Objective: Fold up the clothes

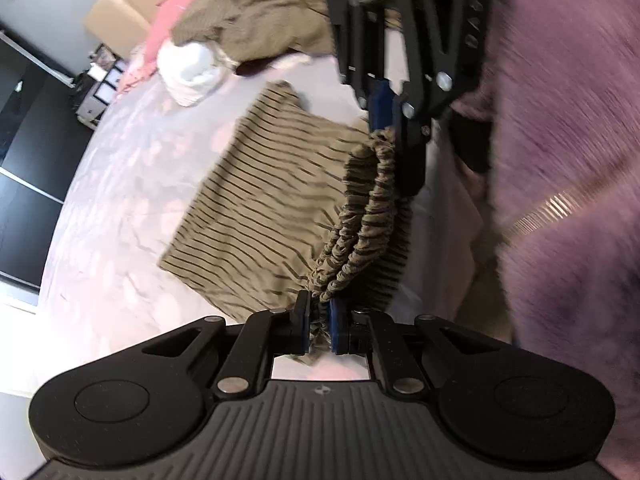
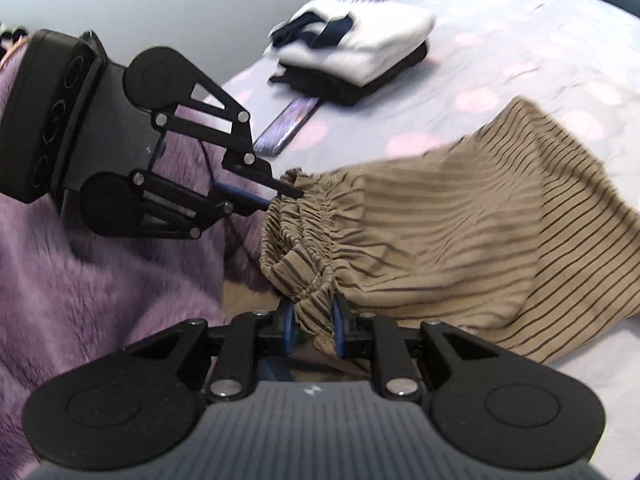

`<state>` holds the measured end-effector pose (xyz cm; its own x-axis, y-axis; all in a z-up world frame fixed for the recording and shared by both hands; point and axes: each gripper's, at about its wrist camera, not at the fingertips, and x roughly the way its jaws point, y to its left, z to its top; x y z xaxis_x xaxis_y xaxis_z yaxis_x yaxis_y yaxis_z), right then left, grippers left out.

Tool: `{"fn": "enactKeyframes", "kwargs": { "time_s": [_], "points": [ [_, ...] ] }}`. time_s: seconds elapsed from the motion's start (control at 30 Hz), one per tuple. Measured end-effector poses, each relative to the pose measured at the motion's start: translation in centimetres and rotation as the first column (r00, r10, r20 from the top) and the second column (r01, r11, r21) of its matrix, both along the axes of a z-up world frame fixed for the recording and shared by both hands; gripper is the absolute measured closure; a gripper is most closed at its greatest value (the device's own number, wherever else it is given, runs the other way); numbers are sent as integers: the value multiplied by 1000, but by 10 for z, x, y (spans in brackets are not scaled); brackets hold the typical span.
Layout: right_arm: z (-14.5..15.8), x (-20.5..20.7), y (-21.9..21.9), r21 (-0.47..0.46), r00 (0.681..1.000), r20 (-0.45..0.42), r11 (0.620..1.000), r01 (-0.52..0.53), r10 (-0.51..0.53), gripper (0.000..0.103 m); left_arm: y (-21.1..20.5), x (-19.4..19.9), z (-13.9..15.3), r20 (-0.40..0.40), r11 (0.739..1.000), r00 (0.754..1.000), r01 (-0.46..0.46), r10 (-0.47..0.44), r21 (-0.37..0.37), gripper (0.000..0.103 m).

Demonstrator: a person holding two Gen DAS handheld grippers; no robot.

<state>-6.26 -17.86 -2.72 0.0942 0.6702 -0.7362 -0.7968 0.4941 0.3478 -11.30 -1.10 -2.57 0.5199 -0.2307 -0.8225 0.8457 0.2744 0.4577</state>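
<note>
Tan striped shorts (image 1: pixel 256 192) (image 2: pixel 460 240) lie partly on the pale bed sheet (image 1: pixel 120 208), their elastic waistband (image 1: pixel 360 232) (image 2: pixel 304 216) lifted and stretched between both grippers. My left gripper (image 1: pixel 319 322) is shut on one end of the waistband. In the right wrist view the same left gripper (image 2: pixel 280 196) comes in from the left, pinching the band. My right gripper (image 2: pixel 313 328) is shut on the other end, with bunched striped fabric between its blue pads. From the left wrist view, the right gripper (image 1: pixel 386 114) hangs at top centre, clamped on the band.
A person's fuzzy purple garment (image 1: pixel 560 160) (image 2: pixel 80 288) fills the near side. A pile of unfolded clothes (image 1: pixel 260 20) with a white item (image 1: pixel 192 68) lies at the far end of the bed. A folded stack (image 2: pixel 356 60) and a phone (image 2: pixel 286 126) rest on the sheet (image 2: pixel 520 40).
</note>
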Motion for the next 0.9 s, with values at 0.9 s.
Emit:
{"fn": "enactKeyframes", "kwargs": {
  "time_s": [0.9],
  "points": [
    [-44,221,-74,-86,826,78,821,564,-559,85,-33,242,-6,-94,889,950,-312,298,-336,93]
  ]
}}
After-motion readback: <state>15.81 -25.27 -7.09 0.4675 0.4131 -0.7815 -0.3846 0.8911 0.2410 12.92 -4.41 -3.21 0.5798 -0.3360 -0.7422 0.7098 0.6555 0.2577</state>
